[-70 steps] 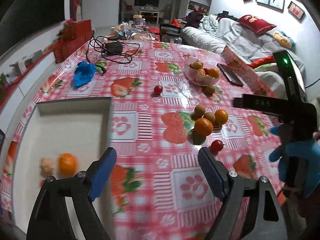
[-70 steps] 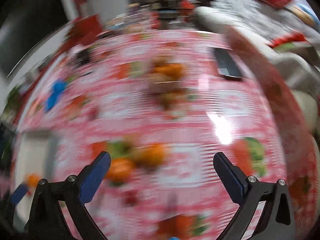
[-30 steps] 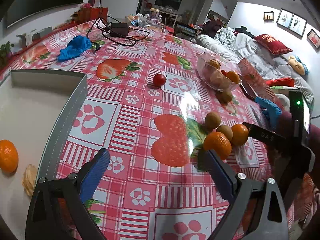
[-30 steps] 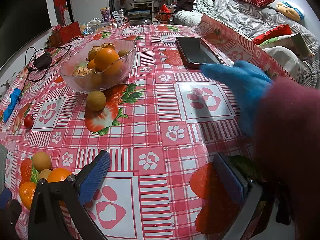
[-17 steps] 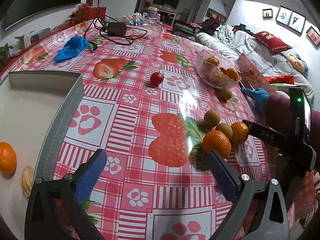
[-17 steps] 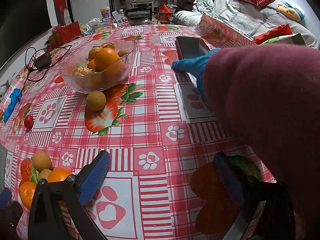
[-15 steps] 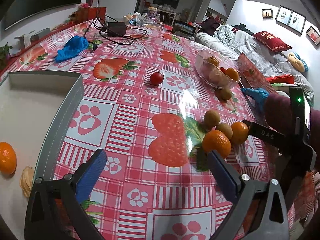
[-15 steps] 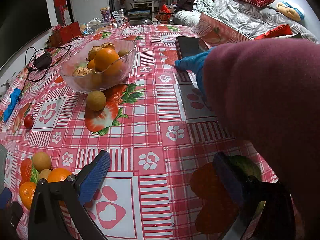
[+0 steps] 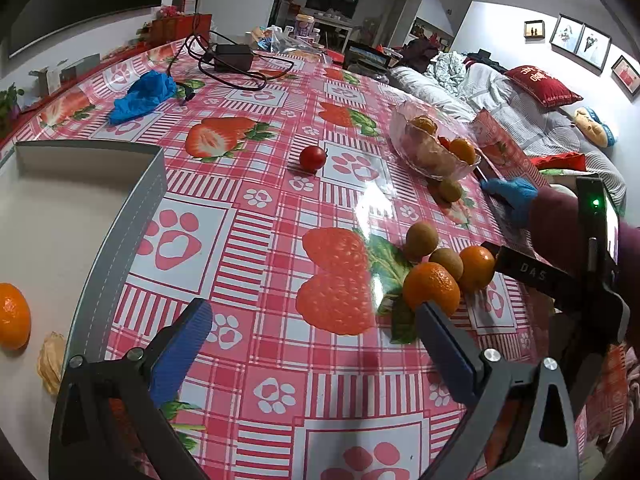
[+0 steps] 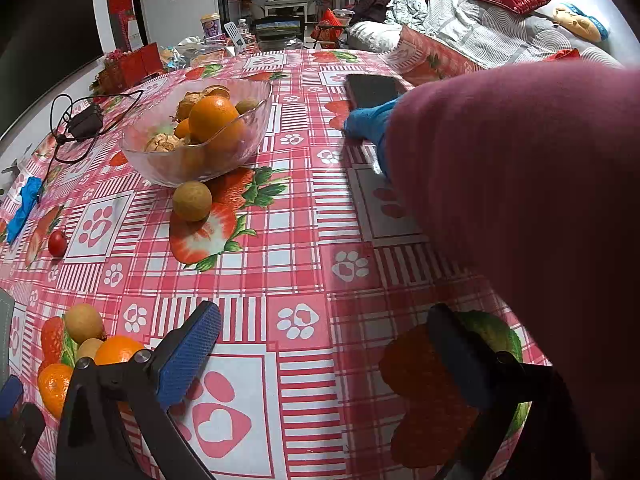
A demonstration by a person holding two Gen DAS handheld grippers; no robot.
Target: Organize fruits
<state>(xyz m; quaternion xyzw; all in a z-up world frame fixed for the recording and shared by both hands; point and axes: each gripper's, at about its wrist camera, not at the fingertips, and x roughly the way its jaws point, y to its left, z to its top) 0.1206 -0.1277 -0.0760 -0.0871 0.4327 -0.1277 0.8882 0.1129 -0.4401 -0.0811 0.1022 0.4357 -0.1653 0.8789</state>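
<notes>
1. My right view is half blocked: a maroon sleeve (image 10: pixel 520 208) fills its right side, and a blue-gloved hand (image 10: pixel 370 120) reaches out from it to a black phone (image 10: pixel 372 88) near the counter's right edge.
2. A glass bowl (image 10: pixel 240 148) of oranges and walnuts stands mid-counter toward the far right. One brown fruit (image 10: pixel 192 201) lies just beside it on the near side.
3. Farther off I see a blue cloth (image 9: pixel 144 94) and a black adapter with its cable (image 9: pixel 232 58) near the far left of the counter (image 9: pixel 280 200). A lone tomato (image 9: pixel 313 158) sits mid-counter.
4. A grey tray (image 9: pixel 120 232) sits at the counter's left edge. It holds one orange (image 9: pixel 14 316) and a pale scrap of peel (image 9: pixel 50 360).
5. The fruit cluster (image 9: pixel 444 264), two oranges and two brown fruits touching one another, lies near the right edge.
6. My left gripper (image 9: pixel 316 340) has its jaws spread wide, nothing between them. The nearest orange (image 9: pixel 431 288) sits just past its right fingertip, outside the gap.
7. My right gripper (image 10: pixel 324 332) is likewise spread and empty. The cluster lies beside its left finger (image 10: pixel 188 356), outside the gap.
8. On the right gripper's body, seen from the left camera, I read "DAS" (image 9: pixel 532 272), and a green light (image 9: pixel 596 202) glows above it.
</notes>
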